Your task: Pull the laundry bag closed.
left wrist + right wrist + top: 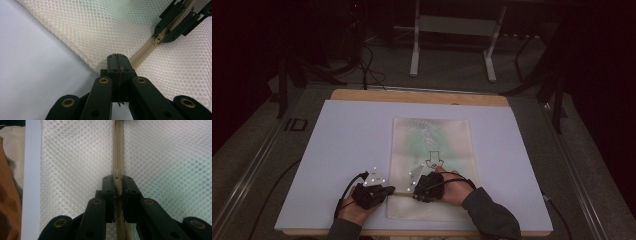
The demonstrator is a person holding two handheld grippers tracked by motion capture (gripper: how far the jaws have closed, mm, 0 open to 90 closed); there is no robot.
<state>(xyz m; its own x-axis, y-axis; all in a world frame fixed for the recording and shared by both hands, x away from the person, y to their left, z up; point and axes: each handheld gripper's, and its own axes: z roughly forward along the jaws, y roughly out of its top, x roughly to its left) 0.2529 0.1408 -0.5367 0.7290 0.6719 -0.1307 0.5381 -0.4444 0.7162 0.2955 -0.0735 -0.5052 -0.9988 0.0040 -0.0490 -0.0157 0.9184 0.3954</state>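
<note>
Dim high view, room sinking into black beyond the pale table mat [347, 150]; both gripper views bright and even, jaws close-up slightly soft.

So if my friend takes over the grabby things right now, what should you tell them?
Left gripper: shut on the corner of the mesh bag, at the zipper's end, holding it in place.
Right gripper: shut on the zipper pull.
The bag lies flat on the white mat, with something green inside.
Done: both grips are set. Left: probably slide the pull along the zipper; I cannot tell whether it is opening or closing.
</note>
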